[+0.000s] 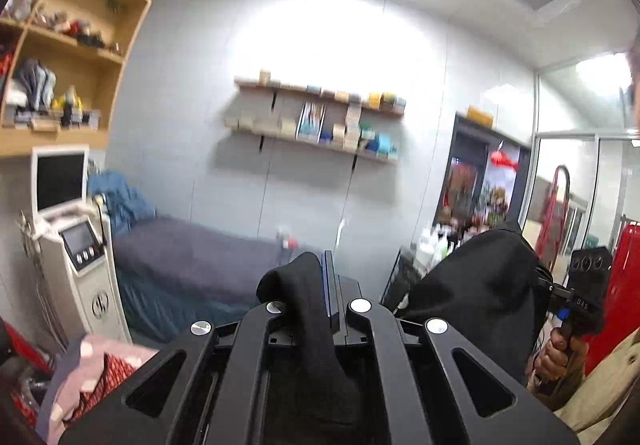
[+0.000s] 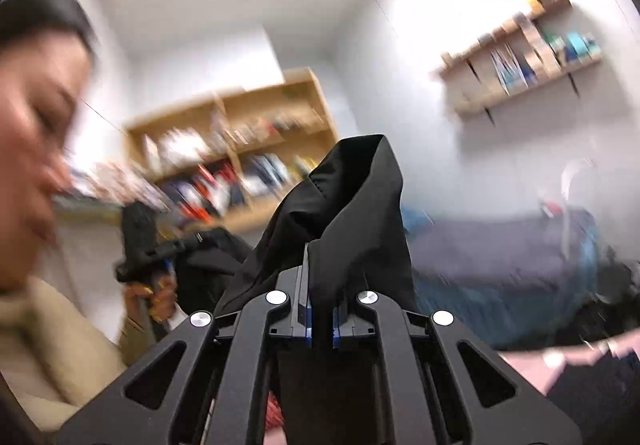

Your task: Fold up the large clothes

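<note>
Currently both grippers clamp the same black garment [image 2: 352, 205] aloft: left gripper [image 1: 316, 285] pinches a bunched fold, right gripper [image 2: 320, 285] a thicker wad that peaks above its fingers. Fabric looks soft, limp and fairly light, likely to sag and slide between the holds, so corners or seams seem the safer hold. Beyond, the dark bed [image 1: 192, 257] offers flat laying room, its near edge hemmed by the white machine [image 1: 76, 265] and pink clothing [image 1: 96, 369].

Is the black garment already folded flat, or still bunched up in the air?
Bunched and held up. The black garment is pinched in both the left gripper and right gripper, with room walls behind it.
</note>
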The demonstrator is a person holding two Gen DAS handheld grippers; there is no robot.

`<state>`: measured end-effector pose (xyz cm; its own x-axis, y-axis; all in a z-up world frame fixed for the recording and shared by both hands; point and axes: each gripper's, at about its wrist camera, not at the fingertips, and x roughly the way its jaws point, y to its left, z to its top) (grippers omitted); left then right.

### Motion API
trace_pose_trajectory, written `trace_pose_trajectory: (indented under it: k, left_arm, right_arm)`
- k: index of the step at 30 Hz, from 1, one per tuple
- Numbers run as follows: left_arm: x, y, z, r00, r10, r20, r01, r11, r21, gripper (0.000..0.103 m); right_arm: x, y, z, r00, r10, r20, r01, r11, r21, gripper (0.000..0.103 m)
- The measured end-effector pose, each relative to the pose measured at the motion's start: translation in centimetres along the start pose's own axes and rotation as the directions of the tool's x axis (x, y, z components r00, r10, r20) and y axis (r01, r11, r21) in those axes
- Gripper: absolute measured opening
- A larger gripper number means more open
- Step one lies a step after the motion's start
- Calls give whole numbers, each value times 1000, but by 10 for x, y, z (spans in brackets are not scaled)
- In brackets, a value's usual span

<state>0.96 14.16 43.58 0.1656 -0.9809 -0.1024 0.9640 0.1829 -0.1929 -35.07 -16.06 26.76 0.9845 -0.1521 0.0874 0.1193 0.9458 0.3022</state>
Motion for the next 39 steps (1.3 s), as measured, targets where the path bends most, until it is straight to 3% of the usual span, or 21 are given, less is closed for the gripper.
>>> trace_pose_trajectory:
  k: [2,5,9,10,13,16,18,20,21,22,24,25,26,27,28,29,31,33,35,36,39]
  left_arm:
    - [-25,-16,12,997,11,75,-13,999,37,3]
    - [-58,-38,34,992,-8,128,1,999,53,3]
    - [-61,-32,37,994,0,106,-2,1000,15,3]
    - [-52,-20,29,996,12,85,-13,1000,5,3]
    - [-6,24,6,998,66,-20,-67,996,-53,3]
    - [54,66,-28,981,105,-163,-125,985,-116,3]
    - [110,95,-57,957,131,-260,-176,971,-160,4]
    - [161,127,-90,928,167,-334,-247,946,-211,9]
    - [178,140,-101,912,197,-361,-285,935,-210,22]
    - [197,154,-116,893,233,-385,-332,919,-213,48]
    - [232,183,-151,841,301,-450,-423,884,-200,87]
    - [245,196,-169,815,313,-488,-458,864,-211,88]
    - [255,209,-192,797,317,-514,-479,851,-216,88]
    - [261,215,-207,773,325,-544,-494,847,-196,91]
    - [270,225,-224,730,338,-594,-519,839,-161,91]
    - [274,231,-242,688,354,-634,-542,831,-123,91]
    - [274,241,-267,656,359,-664,-542,837,-82,91]
    - [269,251,-287,610,385,-693,-561,827,-34,93]
    - [256,260,-304,581,389,-715,-578,816,-25,94]
    - [247,266,-310,566,389,-727,-592,805,-30,95]
    - [219,277,-334,513,409,-755,-645,764,-24,96]
  right_arm:
    - [-25,5,19,994,70,82,-69,998,-13,6]
    - [-51,10,36,973,177,149,-175,984,-28,6]
    - [-59,0,41,941,276,196,-285,958,21,6]
    - [-57,-9,44,941,271,200,-286,957,50,6]
    - [-27,-29,31,973,185,137,-200,974,105,6]
    - [33,-63,4,998,59,-20,-54,984,172,6]
    - [71,-86,-20,992,-49,-114,68,982,174,6]
    - [107,-124,-49,965,-164,-206,204,960,190,6]
    - [119,-149,-66,943,-230,-239,283,935,214,6]
    - [133,-177,-80,917,-281,-284,355,899,257,7]
    - [159,-237,-117,824,-402,-399,535,783,316,26]
    - [166,-268,-141,758,-448,-474,627,701,340,35]
    - [170,-285,-156,717,-455,-527,672,652,351,58]
    - [174,-303,-176,670,-454,-588,718,596,359,66]
    - [175,-317,-200,627,-450,-636,757,544,362,66]
    - [174,-319,-213,602,-449,-660,777,522,353,65]
    - [176,-321,-246,539,-425,-727,807,507,302,67]
    - [181,-316,-267,498,-402,-768,819,509,265,68]
    - [183,-308,-287,465,-381,-799,825,514,235,74]
    - [183,-304,-292,449,-373,-812,826,520,218,76]
    - [187,-298,-322,370,-379,-848,824,556,110,77]
